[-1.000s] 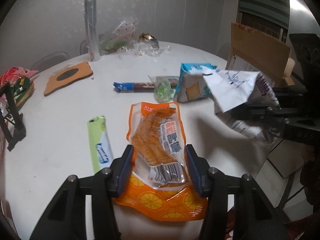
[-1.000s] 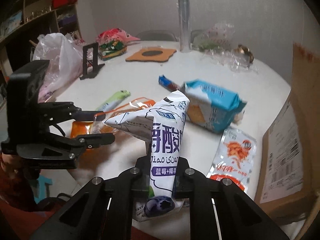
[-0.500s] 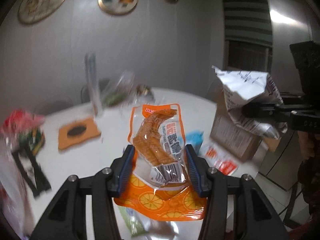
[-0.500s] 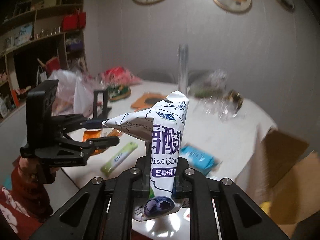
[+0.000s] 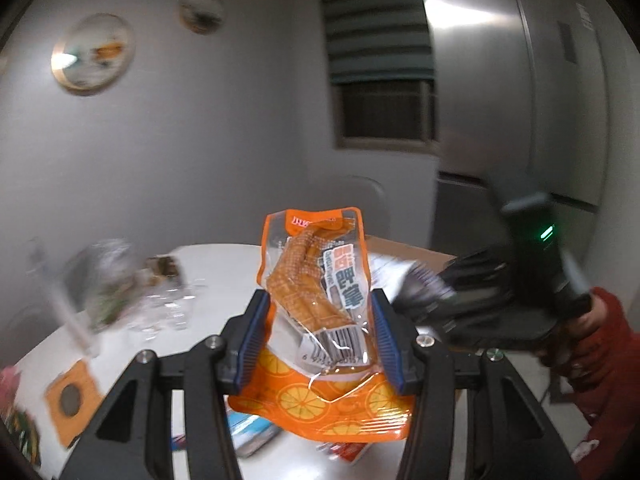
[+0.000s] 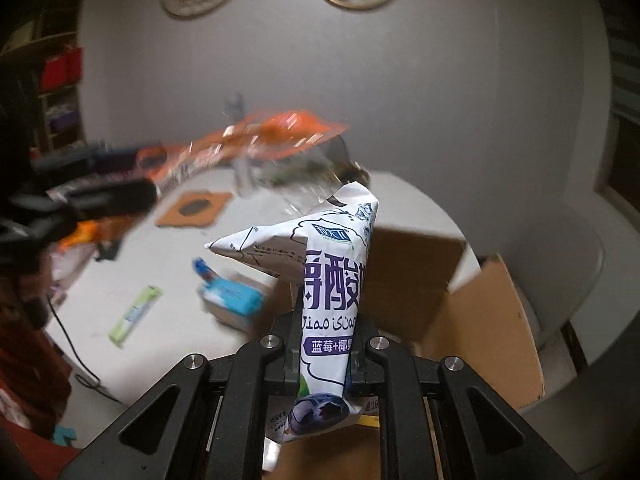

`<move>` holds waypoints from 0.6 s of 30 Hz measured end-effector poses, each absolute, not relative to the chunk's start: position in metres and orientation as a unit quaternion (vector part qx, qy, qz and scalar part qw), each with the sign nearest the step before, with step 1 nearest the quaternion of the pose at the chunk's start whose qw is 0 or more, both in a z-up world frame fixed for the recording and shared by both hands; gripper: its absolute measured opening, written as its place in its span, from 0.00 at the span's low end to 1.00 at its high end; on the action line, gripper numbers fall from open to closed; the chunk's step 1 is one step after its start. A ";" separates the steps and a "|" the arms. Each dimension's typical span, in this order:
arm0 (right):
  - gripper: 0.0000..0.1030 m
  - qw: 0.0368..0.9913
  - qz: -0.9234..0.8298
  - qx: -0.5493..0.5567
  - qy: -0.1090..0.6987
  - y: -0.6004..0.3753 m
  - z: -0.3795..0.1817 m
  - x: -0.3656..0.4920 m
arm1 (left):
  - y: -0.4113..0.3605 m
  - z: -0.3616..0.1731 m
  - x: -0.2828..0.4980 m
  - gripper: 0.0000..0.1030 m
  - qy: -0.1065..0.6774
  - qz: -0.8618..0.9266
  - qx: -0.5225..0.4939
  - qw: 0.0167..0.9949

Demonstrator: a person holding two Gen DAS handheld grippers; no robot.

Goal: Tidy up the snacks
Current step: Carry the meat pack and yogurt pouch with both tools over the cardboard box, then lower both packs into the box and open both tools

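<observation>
Left claw (image 5: 318,332): clamped on orange snack pouch (image 5: 316,300), aloft over worktop (image 5: 216,280).
Right claw (image 6: 326,350): pinching white yoghurt pack (image 6: 328,280) above box (image 6: 460,312).
Handling: light, crinkly, slippery film (grip mid-body).

white pouch (image 6: 328,292) reading "jiao suan" and "蓝莓+椰果", orange snack packet (image 5: 320,300) with barcode digits
</observation>
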State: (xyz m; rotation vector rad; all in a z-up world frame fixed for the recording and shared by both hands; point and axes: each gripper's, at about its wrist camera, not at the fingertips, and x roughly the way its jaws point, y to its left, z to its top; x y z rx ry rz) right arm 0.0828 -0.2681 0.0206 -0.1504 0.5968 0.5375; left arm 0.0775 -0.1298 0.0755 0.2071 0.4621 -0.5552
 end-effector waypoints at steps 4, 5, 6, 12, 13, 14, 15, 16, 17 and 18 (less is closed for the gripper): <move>0.08 0.905 0.256 -0.072 0.333 -0.278 -0.008 0.106 | -0.170 0.061 0.106 0.46 0.272 -0.308 0.129 0.902; 0.08 0.902 0.258 -0.072 0.340 -0.279 -0.012 0.109 | -0.178 0.055 0.112 0.46 0.286 -0.313 0.136 0.895; 0.08 0.898 0.259 -0.072 0.348 -0.280 -0.018 0.114 | -0.183 0.051 0.118 0.46 0.298 -0.316 0.140 0.890; 0.08 0.885 0.267 -0.065 0.376 -0.286 -0.034 0.127 | -0.209 0.028 0.149 0.46 0.353 -0.317 0.164 0.865; 0.08 0.883 0.268 -0.066 0.379 -0.286 -0.035 0.129 | -0.212 0.026 0.152 0.47 0.360 -0.320 0.170 0.860; 0.08 0.881 0.268 -0.068 0.384 -0.286 -0.036 0.132 | -0.214 0.024 0.155 0.47 0.365 -0.321 0.174 0.856; 0.08 0.878 0.269 -0.068 0.390 -0.287 -0.037 0.135 | -0.216 0.022 0.157 0.47 0.369 -0.320 0.178 0.854; 0.08 0.875 0.269 -0.066 0.397 -0.287 -0.039 0.139 | -0.216 0.021 0.159 0.47 0.374 -0.320 0.183 0.851; 0.08 0.872 0.269 -0.066 0.403 -0.283 -0.044 0.143 | -0.213 0.019 0.162 0.47 0.378 -0.321 0.184 0.849; 0.08 0.870 0.268 -0.067 0.408 -0.284 -0.046 0.146 | -0.215 0.018 0.163 0.48 0.381 -0.322 0.184 0.847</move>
